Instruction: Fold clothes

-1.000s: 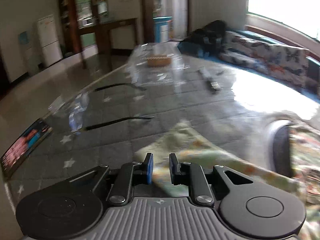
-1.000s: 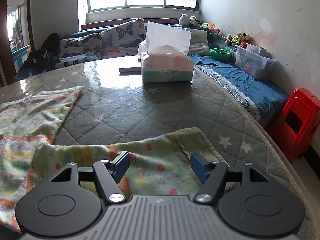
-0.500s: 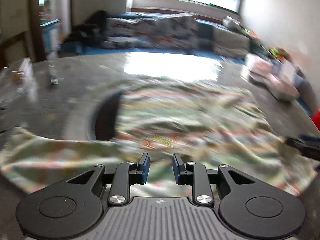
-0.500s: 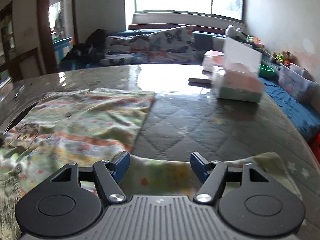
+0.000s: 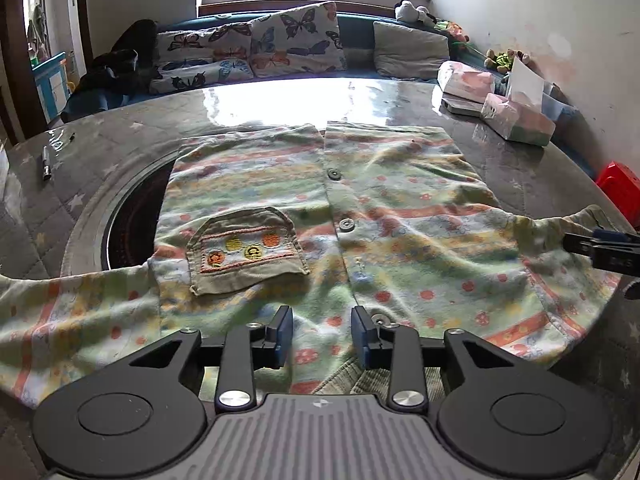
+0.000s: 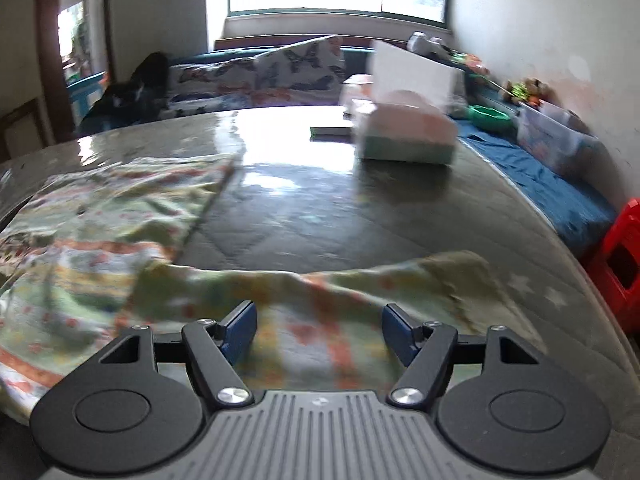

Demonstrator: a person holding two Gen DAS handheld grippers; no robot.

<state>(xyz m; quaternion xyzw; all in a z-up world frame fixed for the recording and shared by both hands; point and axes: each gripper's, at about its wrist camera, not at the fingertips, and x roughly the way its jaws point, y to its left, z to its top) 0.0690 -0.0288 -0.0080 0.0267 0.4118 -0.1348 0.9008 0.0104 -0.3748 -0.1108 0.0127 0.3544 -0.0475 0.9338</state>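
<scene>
The shirt (image 5: 360,216) lies spread face up on the worktop (image 5: 280,100), buttons fastened down the middle, with one sleeve (image 6: 360,292) stretched out to the right and the other trailing off to the left. Part of the shirt's left side covers a round dark opening (image 5: 128,216) in the worktop.

The left claw (image 5: 322,336) hangs over the collar end of the shirt, jaws partly apart with nothing between them. The right claw (image 6: 318,328) hovers above the right sleeve, jaws wide apart and empty; its tip also shows at the right edge of the left view.

The likely trouble: the fabric is rumpled across the chest, so a fold started now could trap creases. A claw closing on the thin sleeve may catch only one layer, or drag the whole shirt across the glossy worktop and skew it. Cloth over the round opening could sag in and spoil a straight edge.

The shirt's long axis runs away from the person, collar near, hem toward the window; the sleeves lie crosswise to it.
</scene>
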